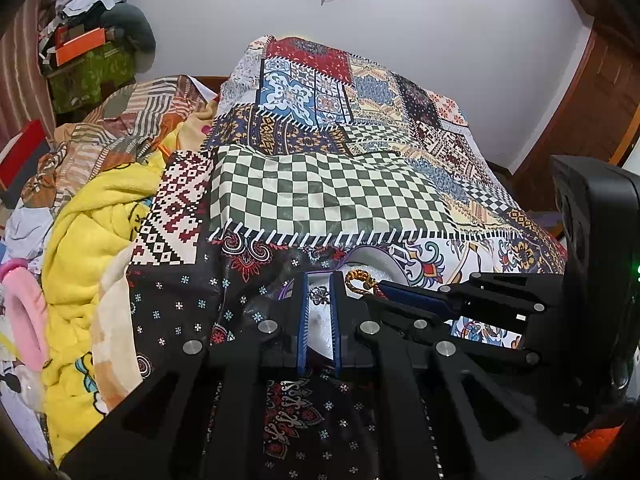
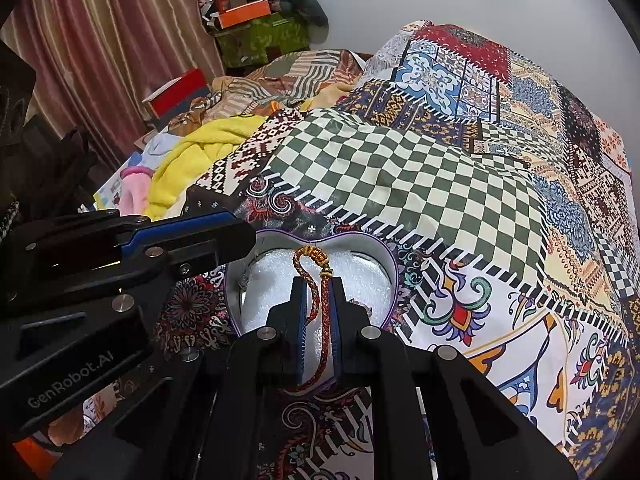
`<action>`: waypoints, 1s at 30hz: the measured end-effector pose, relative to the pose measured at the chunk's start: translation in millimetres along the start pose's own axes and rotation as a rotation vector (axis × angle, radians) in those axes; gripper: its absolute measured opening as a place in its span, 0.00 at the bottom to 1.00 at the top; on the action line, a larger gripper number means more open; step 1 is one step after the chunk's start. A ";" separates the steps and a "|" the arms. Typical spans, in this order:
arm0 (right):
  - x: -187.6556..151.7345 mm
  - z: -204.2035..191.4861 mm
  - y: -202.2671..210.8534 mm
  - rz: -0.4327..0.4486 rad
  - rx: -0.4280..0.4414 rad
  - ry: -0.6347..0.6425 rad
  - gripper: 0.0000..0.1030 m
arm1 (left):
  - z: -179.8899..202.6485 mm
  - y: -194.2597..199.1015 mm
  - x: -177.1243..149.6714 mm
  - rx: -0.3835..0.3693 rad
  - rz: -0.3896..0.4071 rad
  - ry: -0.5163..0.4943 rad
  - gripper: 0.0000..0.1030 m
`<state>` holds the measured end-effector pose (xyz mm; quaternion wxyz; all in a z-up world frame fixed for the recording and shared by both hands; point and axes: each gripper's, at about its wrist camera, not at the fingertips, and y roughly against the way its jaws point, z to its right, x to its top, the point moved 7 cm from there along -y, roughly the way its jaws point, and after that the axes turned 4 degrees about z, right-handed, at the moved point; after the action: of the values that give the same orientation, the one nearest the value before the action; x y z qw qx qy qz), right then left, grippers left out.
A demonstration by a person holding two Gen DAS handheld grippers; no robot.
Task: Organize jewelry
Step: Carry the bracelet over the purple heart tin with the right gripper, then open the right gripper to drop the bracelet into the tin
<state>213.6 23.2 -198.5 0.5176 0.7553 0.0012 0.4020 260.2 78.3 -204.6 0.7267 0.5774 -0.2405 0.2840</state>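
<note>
A heart-shaped box (image 2: 394, 280) lined with white foam sits on the patchwork bedspread (image 2: 400, 168). My right gripper (image 2: 319, 284) is over the box, shut on a red-and-gold braided bracelet (image 2: 316, 312). The bracelet's knotted gold end (image 2: 314, 254) stands up past the fingertips. My left gripper (image 1: 320, 280) hovers over the same box (image 1: 376, 258), its blue pads close together with a small silver ornament (image 1: 320, 295) pinched at their tips. From the left wrist view the right gripper (image 1: 376, 290) comes in from the right with the bracelet (image 1: 358, 280) poking out. The left gripper (image 2: 244, 236) reaches in from the left.
A yellow blanket (image 1: 92, 240) and striped bedding (image 1: 132, 120) are heaped on the left of the bed. A pink item (image 1: 24, 312) lies at the left edge. Boxes and clothes (image 2: 256, 16) are piled by the curtain (image 2: 100, 60). Another small metal piece (image 2: 360, 304) lies on the foam.
</note>
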 end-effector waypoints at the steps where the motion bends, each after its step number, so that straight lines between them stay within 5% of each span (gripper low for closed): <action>1: -0.1 0.5 -0.3 0.000 -0.002 0.002 0.09 | 0.3 -0.4 -0.6 0.000 -0.002 -0.001 0.08; 9: -1.4 -0.1 1.0 0.000 -0.015 0.024 0.13 | -0.7 0.7 3.5 -0.007 -0.006 0.023 0.08; 16: -0.1 2.1 10.0 0.028 -0.039 0.026 0.39 | 1.3 12.2 8.2 0.001 0.016 0.026 0.27; 27: 5.4 7.0 44.7 0.091 -0.078 0.027 0.40 | 12.2 45.3 14.4 0.036 0.068 -0.006 0.32; 30: 6.6 9.7 60.5 0.121 -0.089 0.019 0.49 | 19.0 57.4 14.1 0.045 0.085 -0.024 0.33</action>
<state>199.0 -9.7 -148.5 0.5253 0.7265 -0.0574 0.4393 230.3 71.5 -150.5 0.6979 0.5862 -0.2669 0.3131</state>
